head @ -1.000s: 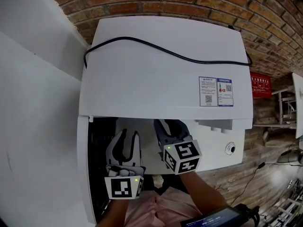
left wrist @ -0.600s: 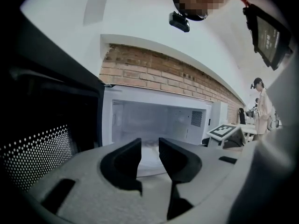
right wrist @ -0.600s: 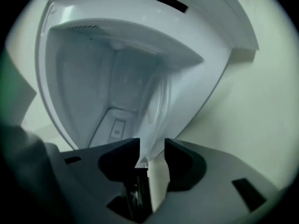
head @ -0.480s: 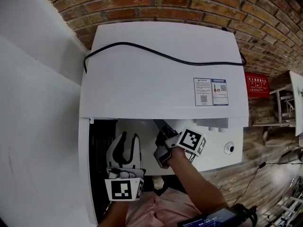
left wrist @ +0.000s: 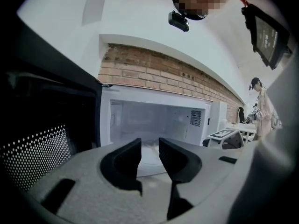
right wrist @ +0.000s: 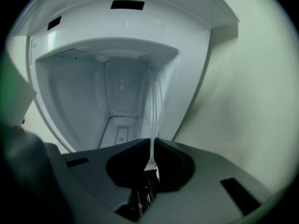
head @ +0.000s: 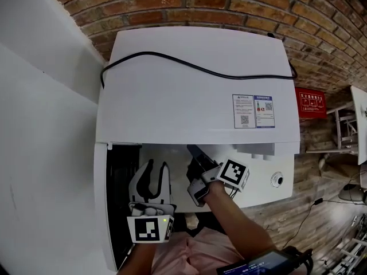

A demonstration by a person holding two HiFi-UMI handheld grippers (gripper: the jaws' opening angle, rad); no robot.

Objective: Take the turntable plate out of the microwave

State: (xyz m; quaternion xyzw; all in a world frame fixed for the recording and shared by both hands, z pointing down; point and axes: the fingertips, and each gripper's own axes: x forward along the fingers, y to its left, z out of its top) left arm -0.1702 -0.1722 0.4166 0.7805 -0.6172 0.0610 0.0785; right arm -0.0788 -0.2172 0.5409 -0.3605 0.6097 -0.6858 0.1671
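The right gripper (right wrist: 152,143), turned on its side at the mouth of the open microwave (head: 195,96), has just been closing its jaws. They now pinch the near rim of the glass turntable plate (right wrist: 152,104), which lies inside the cavity. The left gripper (left wrist: 149,146) hovers before the opening, jaws spread.

Left gripper (left wrist: 149,143): jaws apart, nothing gripped. Ahead is the open white microwave (left wrist: 154,118), with the glass turntable plate (left wrist: 149,158) on its floor, seen through the jaw gap. Perforated door (left wrist: 37,148) swung out left; brick wall (left wrist: 154,71) above.
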